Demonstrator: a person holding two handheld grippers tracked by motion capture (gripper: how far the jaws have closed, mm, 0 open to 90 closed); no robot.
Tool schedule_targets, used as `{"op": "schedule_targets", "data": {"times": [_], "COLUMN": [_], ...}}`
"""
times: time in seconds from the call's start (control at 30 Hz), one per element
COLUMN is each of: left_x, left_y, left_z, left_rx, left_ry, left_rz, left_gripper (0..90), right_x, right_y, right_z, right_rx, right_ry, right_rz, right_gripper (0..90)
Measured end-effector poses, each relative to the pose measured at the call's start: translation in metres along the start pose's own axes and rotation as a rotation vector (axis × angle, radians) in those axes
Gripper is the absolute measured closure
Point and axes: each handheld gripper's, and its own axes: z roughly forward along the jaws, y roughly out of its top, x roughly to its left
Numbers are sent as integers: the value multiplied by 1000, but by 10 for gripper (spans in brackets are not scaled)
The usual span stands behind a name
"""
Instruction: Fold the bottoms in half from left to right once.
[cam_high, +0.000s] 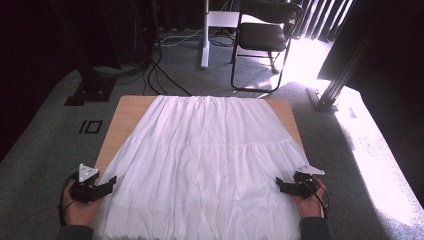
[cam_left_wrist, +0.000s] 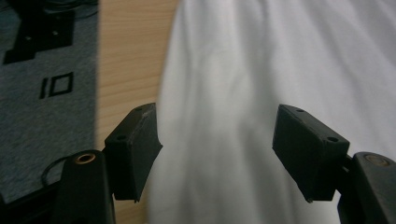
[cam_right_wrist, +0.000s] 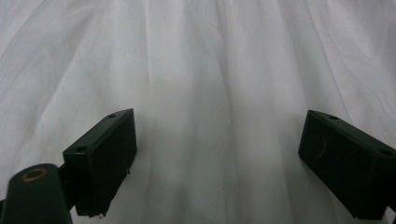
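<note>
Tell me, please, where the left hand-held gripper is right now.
In the high view, the left hand-held gripper sits at the near left, just off the white skirt that covers the wooden table, its open jaws pointing at the skirt's left edge.

Both forearms come in low, one at each near corner. The left gripper (cam_high: 111, 183) points inward to the right, its jaws spread wide. The right gripper (cam_high: 280, 186) points inward to the left, jaws likewise parted, nothing clamped.

Lab, metal rig posts (cam_high: 345, 75), floor cables (cam_high: 165, 75)
</note>
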Motion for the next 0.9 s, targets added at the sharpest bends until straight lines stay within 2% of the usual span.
{"op": "schedule_targets", "data": {"times": [0.03, 0.1, 0.2, 0.33, 0.4, 0.53, 0.57, 0.7, 0.77, 0.8, 0.83, 0.87, 0.9], "left_x": [6, 15, 17, 14, 11, 5, 3, 2, 1, 1, 1, 1, -2], "left_y": [-4, -11, -19, -28, -32, -35, -35, -34, -33, -32, -30, -30, -27], "left_z": [-1, -2, 0, 2, 4, 4, 5, 5, 2, 1, 1, 1, 1], "left_rx": [7, 30, 48, 69, 88, 74, 75, 72, 70, 74, 85, 85, 100], "left_ry": [16, 11, -10, -20, -23, -26, -31, -41, -57, -66, -75, -75, -13], "left_rz": [-21, -56, -78, -77, -64, -47, -34, -27, -16, -13, -6, -6, 32], "left_gripper": [317, 309, 310, 305, 301, 282, 252, 265, 409, 554, 767, 830, 879], "right_x": [0, 0, 0, 0, 0, 0, 0, 0, 0, 0, 0, 0, 0], "right_y": [0, 0, 0, 0, 0, 0, 0, 0, 0, 0, 0, 0, 0], "right_z": [0, 0, 0, 0, 0, 0, 0, 0, 0, 0, 0, 0, 0], "right_rx": [0, 0, 0, 0, 0, 0, 0, 0, 0, 0, 0, 0, 0], "right_ry": [0, 0, 0, 0, 0, 0, 0, 0, 0, 0, 0, 0, 0], "right_rz": [0, 0, 0, 0, 0, 0, 0, 0, 0, 0, 0, 0, 0], "right_gripper": [107, 108, 107, 108, 108, 108, 108, 108, 108, 108, 108, 108, 108]}}
